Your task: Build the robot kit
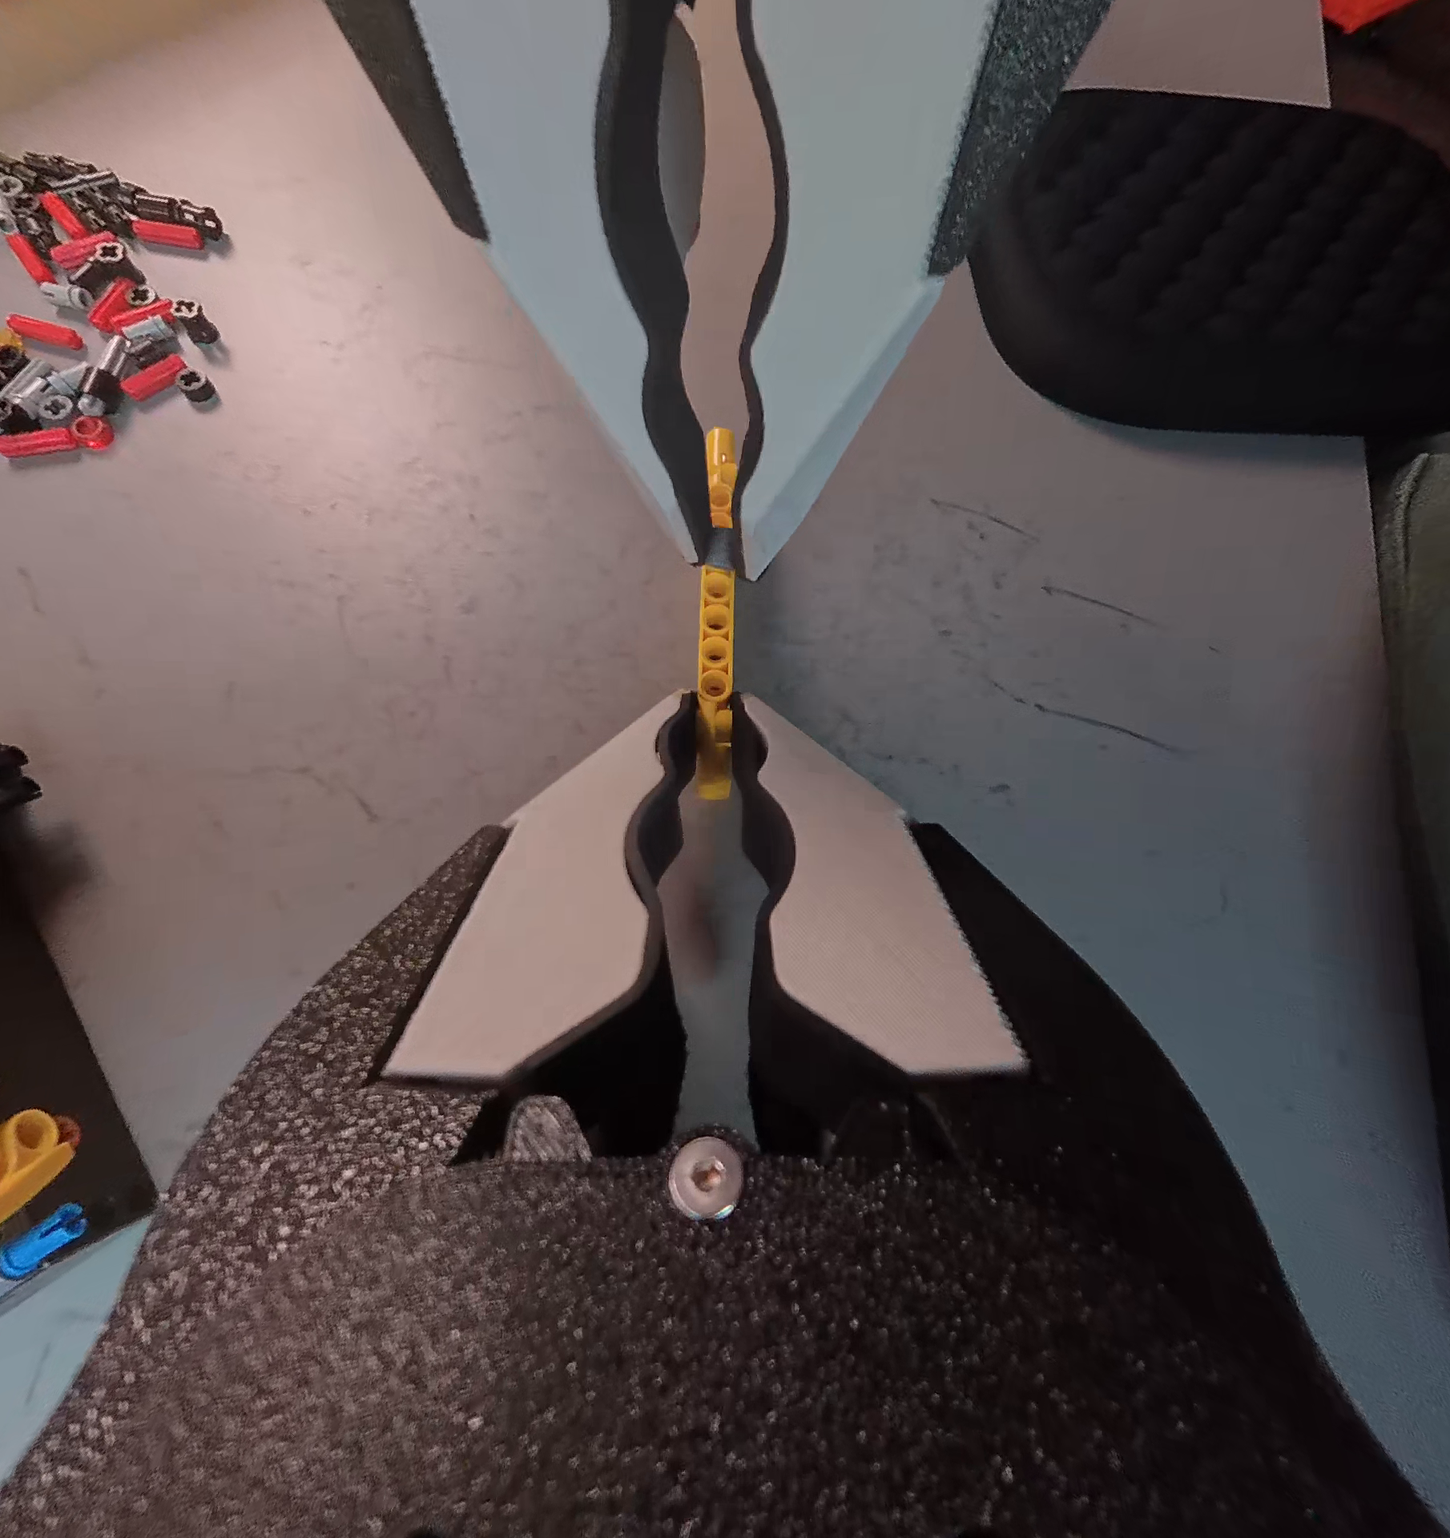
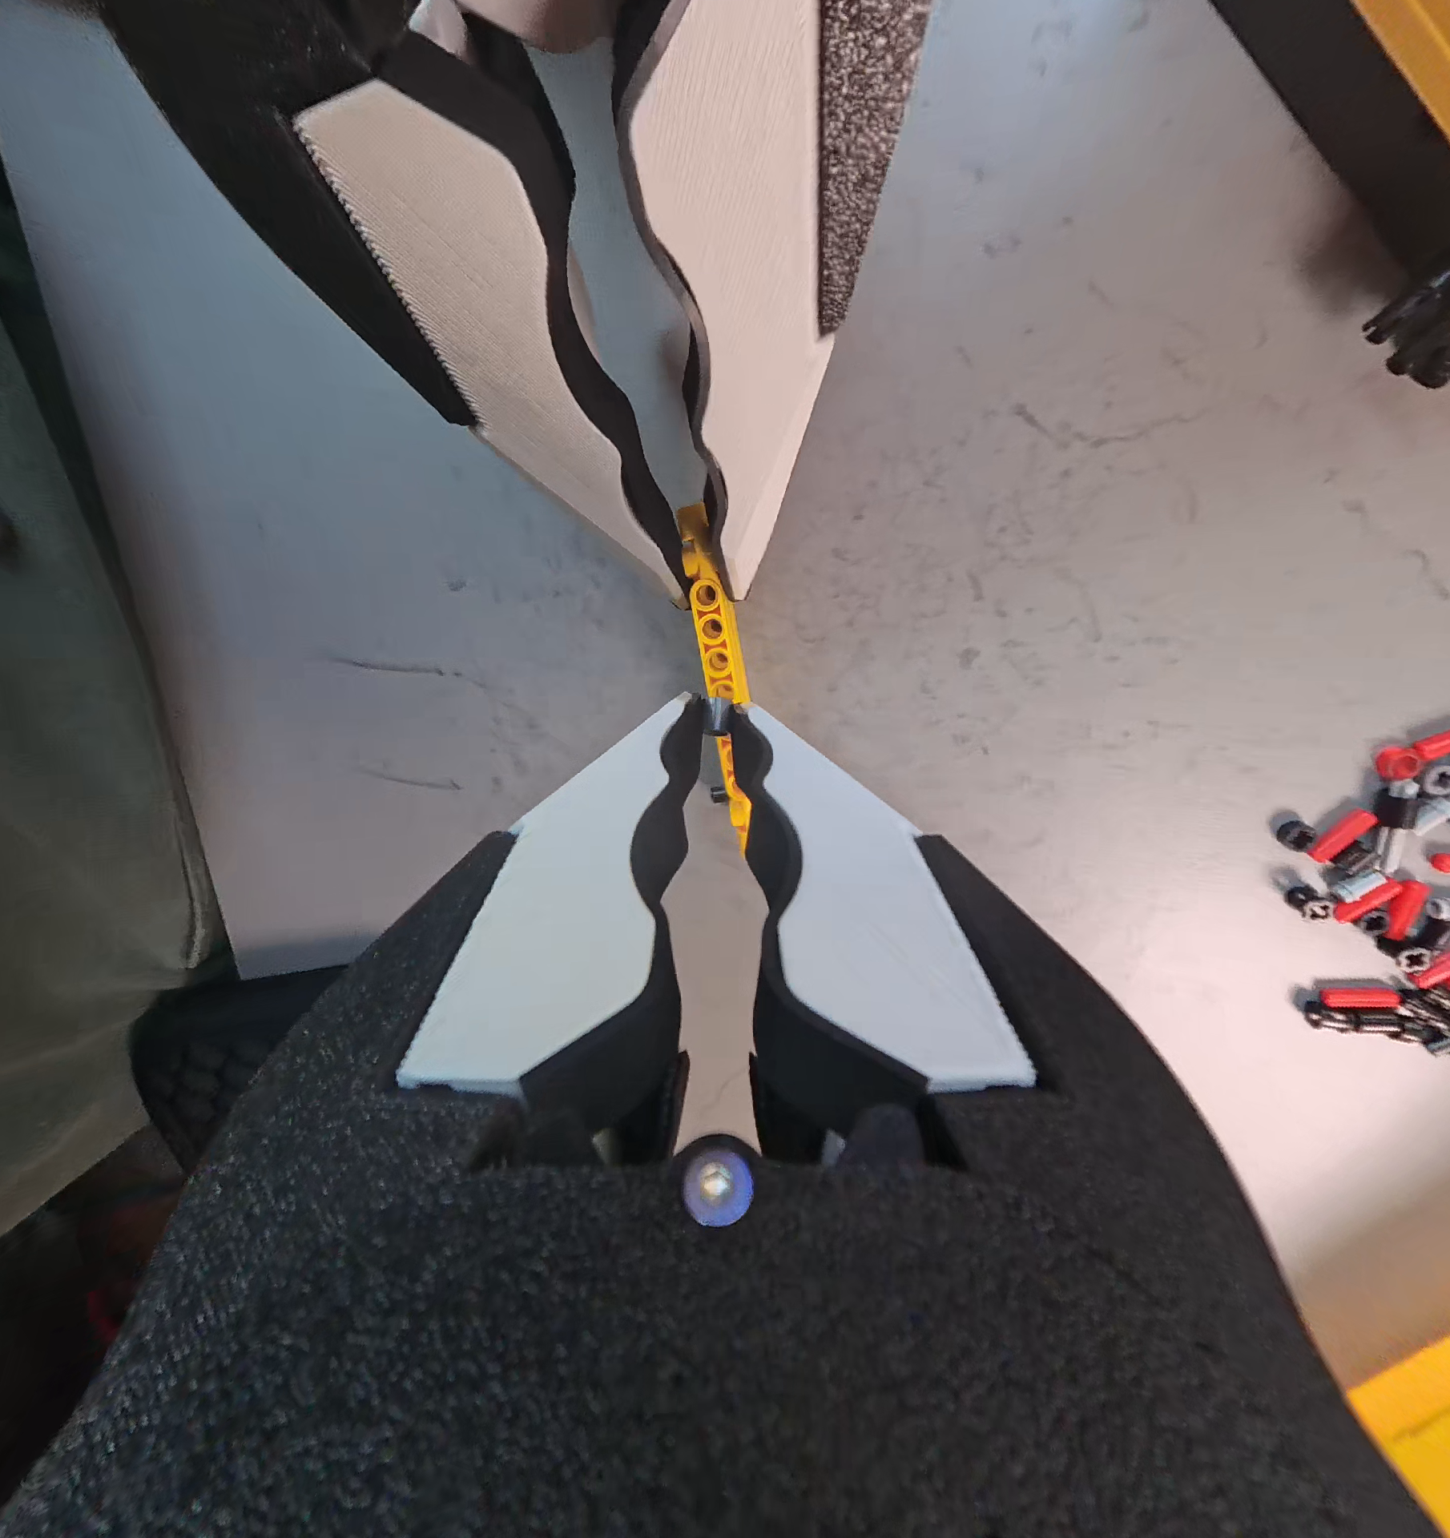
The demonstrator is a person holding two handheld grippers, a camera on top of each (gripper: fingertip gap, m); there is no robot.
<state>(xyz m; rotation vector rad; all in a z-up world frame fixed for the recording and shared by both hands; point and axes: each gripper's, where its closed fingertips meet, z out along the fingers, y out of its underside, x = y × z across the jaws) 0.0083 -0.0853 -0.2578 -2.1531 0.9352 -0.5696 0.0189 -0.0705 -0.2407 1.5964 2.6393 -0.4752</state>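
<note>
Grey scuffed worktop (image 1: 305,632). On it: loose pile of red, black and grey connector pins (image 1: 81,308) at one side, a black-backed printed sheet (image 1: 47,1107) near the edge, black parts cluster (image 2: 1446,333).

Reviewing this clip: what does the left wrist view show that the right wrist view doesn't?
Only the left wrist view: a small blue pin at lower left, and a black mesh chair seat beyond the table edge.
Only the right wrist view: a yellow surface in the bottom right corner.
Both: the yellow holed beam pinched at one end by the left gripper and at the other by the right gripper, the heap of red, black and grey pins, and the grey table.
</note>
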